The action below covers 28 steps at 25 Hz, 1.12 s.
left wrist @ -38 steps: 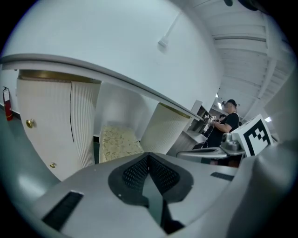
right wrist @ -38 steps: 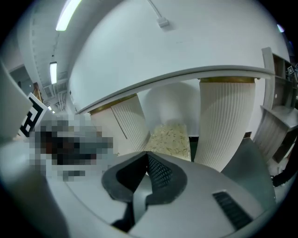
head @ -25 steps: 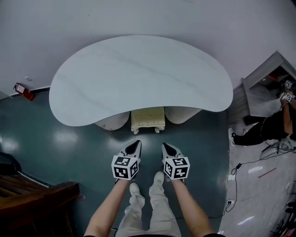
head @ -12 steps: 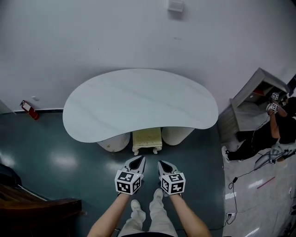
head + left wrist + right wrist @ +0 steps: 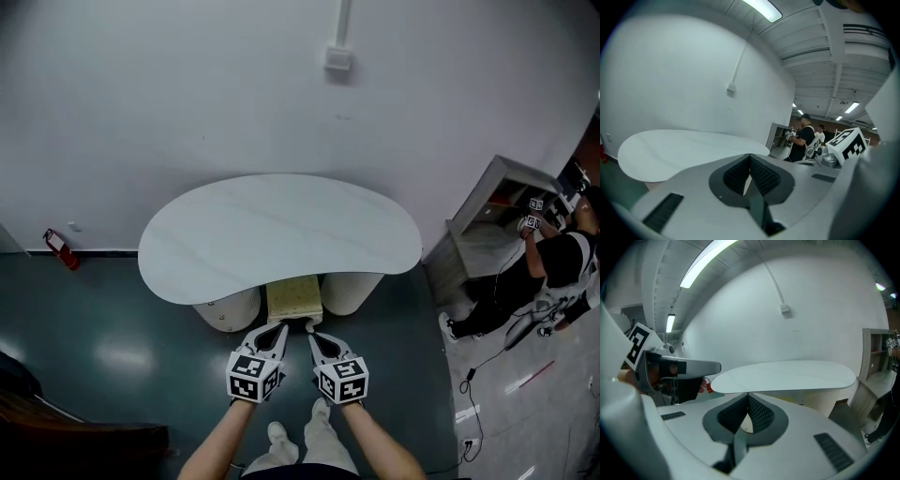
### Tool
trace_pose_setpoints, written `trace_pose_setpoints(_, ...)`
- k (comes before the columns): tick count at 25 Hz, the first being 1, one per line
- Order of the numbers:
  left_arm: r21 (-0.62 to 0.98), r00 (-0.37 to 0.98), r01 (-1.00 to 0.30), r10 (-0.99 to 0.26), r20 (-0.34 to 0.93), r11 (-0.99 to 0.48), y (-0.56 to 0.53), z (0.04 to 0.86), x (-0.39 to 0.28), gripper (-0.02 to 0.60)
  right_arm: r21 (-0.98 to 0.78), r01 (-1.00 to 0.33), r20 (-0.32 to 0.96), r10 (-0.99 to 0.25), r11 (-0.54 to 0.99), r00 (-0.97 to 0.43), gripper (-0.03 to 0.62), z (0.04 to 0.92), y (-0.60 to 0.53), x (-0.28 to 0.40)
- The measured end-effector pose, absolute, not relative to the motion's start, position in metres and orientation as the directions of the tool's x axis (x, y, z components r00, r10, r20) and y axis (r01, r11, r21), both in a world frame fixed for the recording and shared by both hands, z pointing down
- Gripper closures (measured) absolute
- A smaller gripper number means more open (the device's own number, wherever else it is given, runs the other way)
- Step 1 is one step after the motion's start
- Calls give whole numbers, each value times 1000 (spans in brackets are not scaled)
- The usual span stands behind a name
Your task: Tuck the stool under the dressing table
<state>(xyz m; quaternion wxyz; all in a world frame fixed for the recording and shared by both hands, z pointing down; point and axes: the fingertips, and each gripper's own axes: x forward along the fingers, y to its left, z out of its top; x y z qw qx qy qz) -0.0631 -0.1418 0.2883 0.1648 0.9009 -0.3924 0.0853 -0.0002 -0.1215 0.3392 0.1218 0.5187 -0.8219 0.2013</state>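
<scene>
The dressing table (image 5: pixel 281 230) has a white kidney-shaped top and stands against the wall on two ribbed pedestals. The cream stool (image 5: pixel 294 298) sits between them, mostly under the top, its front edge showing. My left gripper (image 5: pixel 278 329) and right gripper (image 5: pixel 313 338) are side by side just in front of the stool, both shut and holding nothing. In the left gripper view the left gripper (image 5: pixel 750 157) points over the tabletop (image 5: pixel 684 150). The right gripper (image 5: pixel 748 397) likewise faces the tabletop (image 5: pixel 787 373) in the right gripper view.
A red fire extinguisher (image 5: pixel 56 247) stands by the wall at left. A grey shelf unit (image 5: pixel 487 225) and a crouching person (image 5: pixel 548 277) are at right, with cables (image 5: pixel 469 375) on the floor. Dark wooden furniture (image 5: pixel 84 441) is at lower left.
The head view has drawn back from the table, which now looks smaller and farther. Both grippers have come closer together, their tips near the stool's front edge.
</scene>
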Motion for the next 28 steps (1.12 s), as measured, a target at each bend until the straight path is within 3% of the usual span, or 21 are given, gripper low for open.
trace_pose_setpoints(17, 206, 664, -746, -730, 158, -634, -102, 201, -92, 574, -131, -891, 251, -854, 435, -455, 586, 237, -88, -5)
trace_pose_setpoints(28, 248, 699, -705, -709, 89, -664, -39, 157, -22, 574, -102, -874, 180, -855, 475, -486, 586, 182, -31, 45)
